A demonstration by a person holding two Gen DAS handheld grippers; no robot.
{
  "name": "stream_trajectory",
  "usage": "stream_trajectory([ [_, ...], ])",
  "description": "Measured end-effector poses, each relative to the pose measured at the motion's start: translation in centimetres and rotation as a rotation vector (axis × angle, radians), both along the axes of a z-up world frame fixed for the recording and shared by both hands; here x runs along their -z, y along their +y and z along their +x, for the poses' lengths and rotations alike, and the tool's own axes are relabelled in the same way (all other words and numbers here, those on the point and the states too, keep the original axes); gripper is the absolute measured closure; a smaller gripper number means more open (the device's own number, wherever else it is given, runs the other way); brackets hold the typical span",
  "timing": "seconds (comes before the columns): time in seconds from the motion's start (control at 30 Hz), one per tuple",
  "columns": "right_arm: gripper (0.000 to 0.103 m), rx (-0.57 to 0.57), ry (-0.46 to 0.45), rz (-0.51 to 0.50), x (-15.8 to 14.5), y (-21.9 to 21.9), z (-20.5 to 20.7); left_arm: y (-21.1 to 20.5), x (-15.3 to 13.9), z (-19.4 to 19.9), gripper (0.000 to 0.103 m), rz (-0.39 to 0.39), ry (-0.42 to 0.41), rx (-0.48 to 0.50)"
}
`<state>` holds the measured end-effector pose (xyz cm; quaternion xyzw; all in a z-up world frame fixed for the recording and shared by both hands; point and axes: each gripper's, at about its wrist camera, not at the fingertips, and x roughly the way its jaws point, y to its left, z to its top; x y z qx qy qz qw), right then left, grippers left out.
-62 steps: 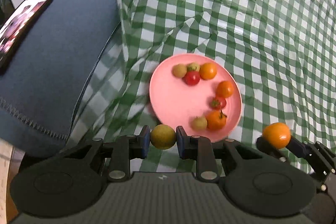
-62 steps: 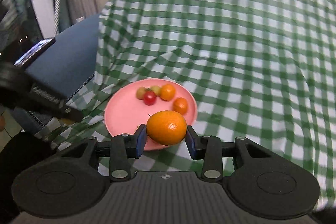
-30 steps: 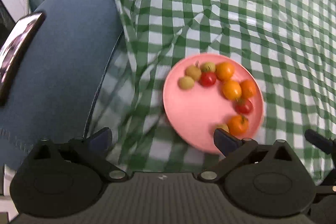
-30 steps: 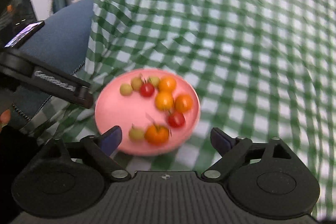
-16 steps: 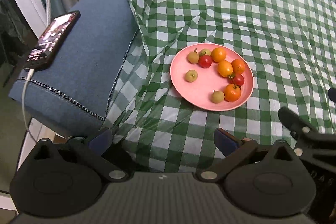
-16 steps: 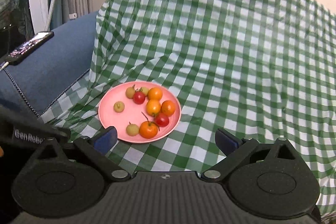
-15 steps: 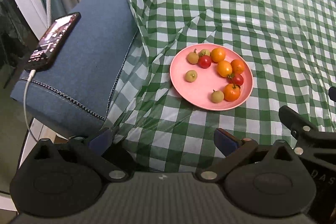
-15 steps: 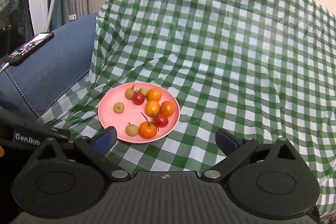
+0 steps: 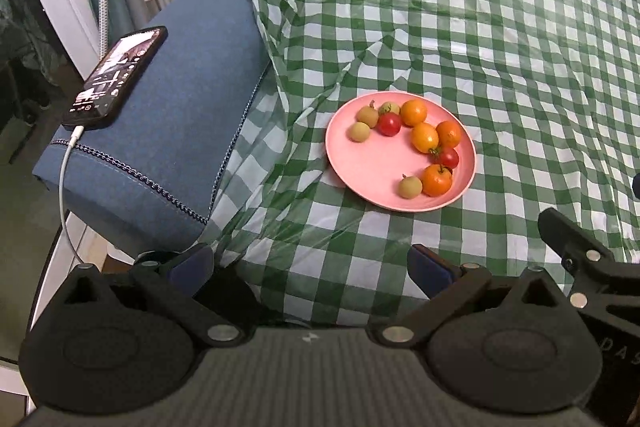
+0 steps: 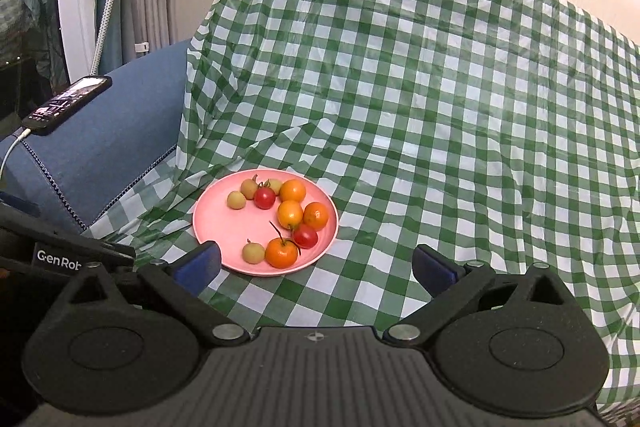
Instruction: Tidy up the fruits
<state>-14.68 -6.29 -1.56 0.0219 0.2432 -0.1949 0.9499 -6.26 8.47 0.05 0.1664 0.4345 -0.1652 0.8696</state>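
A pink plate (image 9: 372, 179) lies on the green checked cloth and shows in the right wrist view (image 10: 224, 227) too. On it lie several small fruits: orange ones (image 9: 425, 137), red ones (image 9: 389, 124) and pale green ones (image 9: 359, 131). My left gripper (image 9: 310, 265) is open and empty, held back from the plate near the cloth's front edge. My right gripper (image 10: 316, 265) is open and empty, just in front of the plate. Part of the right gripper (image 9: 580, 255) shows at the right of the left wrist view.
The green checked cloth (image 10: 440, 115) covers the surface and rises at the back. A blue cushion (image 9: 168, 115) lies to the left with a phone (image 9: 116, 77) and its white cable on it. Curtains and a white frame stand at the far left.
Both grippers let go of their fruits, a green one and an orange one, which now lie on the plate. Both grippers opened and drew back from the plate.
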Motion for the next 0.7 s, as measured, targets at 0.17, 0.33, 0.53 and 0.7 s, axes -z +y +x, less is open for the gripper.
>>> stream_trajectory([
  [0.17, 0.001, -0.003, -0.001, -0.004, 0.0, -0.1, -0.1, -0.2, 0.2, 0.0, 0.0, 0.026, 0.001, -0.002],
  [0.33, 0.001, -0.015, 0.0, 0.012, 0.1, -0.3, 0.1, 0.7, 0.8, 0.7, 0.0, 0.037, 0.048, -0.073],
  [0.53, 0.001, -0.023, 0.012, 0.015, 0.3, -0.5, 0.3, 1.1, 0.3, 0.7, 0.0, -0.01, 0.017, -0.073],
  [0.7, 0.001, -0.025, 0.012, 0.012, 0.4, -0.6, 0.3, 0.8, 0.2, 0.5, 0.0, 0.0, -0.006, -0.066],
])
